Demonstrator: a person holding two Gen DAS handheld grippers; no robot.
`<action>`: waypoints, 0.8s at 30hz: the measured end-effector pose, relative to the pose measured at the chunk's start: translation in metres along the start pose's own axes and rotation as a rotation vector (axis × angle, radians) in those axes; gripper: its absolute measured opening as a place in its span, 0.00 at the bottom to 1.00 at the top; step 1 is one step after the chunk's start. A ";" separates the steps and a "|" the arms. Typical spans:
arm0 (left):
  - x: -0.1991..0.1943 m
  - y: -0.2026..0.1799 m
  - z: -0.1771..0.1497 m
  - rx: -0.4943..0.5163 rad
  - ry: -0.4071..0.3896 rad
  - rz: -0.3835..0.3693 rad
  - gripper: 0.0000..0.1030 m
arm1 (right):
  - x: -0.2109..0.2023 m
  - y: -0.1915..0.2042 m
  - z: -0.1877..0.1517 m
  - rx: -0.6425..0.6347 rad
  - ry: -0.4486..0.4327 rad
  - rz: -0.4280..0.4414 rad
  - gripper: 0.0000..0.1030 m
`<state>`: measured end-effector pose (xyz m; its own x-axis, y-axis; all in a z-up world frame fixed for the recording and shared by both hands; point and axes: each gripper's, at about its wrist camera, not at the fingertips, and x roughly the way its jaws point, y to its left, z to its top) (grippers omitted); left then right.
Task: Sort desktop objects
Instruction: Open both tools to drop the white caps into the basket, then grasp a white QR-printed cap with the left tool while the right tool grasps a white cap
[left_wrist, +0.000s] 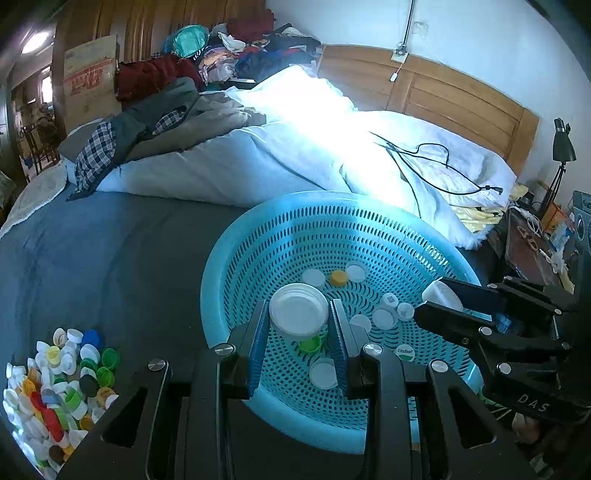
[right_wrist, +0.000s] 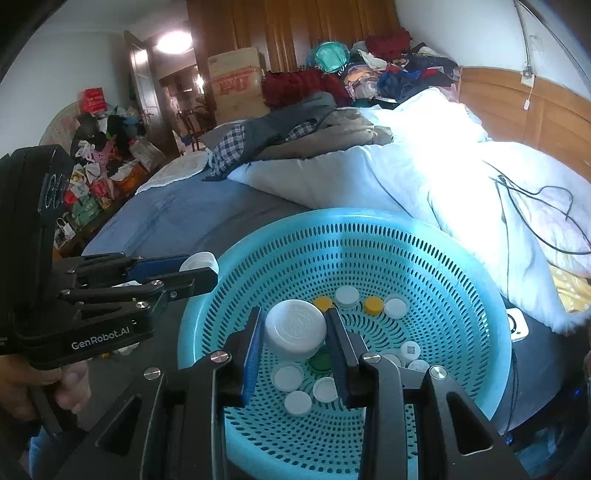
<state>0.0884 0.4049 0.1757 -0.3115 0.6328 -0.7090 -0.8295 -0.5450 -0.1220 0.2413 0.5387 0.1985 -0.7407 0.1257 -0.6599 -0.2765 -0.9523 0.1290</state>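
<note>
At the far left of the left wrist view, a heap of mixed bottle caps (left_wrist: 55, 391) lies on the blue bedcover (left_wrist: 92, 258). To its right sits the turquoise perforated basket (left_wrist: 229, 266), also on the bed, with loose caps on its floor: several white ones, an orange cap (left_wrist: 338, 277) and a green cap (left_wrist: 310, 344). The left hand-held gripper (left_wrist: 298, 321) hangs over the basket's near side, its jaws narrowed onto a white lid (left_wrist: 298, 309) turned hollow side up, both pads pressing its rim. Further right, the right hand-held gripper (left_wrist: 439, 299) reaches in over the basket's right rim, and it too is closed on a white cap (left_wrist: 441, 295). In the right wrist view this cap (right_wrist: 295, 328) sits clamped between the blue pads, domed side up, above the basket floor.
</note>
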 end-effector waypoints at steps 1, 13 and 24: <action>0.001 0.000 0.000 -0.001 0.001 -0.001 0.26 | 0.001 -0.001 -0.001 0.000 0.001 0.000 0.35; -0.014 0.052 -0.046 -0.071 -0.001 0.061 0.45 | 0.005 0.016 -0.012 -0.008 0.003 0.003 0.70; -0.134 0.268 -0.219 -0.493 -0.010 0.448 0.45 | 0.036 0.080 -0.056 -0.078 0.124 0.113 0.70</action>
<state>0.0093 0.0530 0.0858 -0.5828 0.2902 -0.7590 -0.3106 -0.9427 -0.1219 0.2266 0.4511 0.1440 -0.6822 -0.0141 -0.7311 -0.1439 -0.9777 0.1530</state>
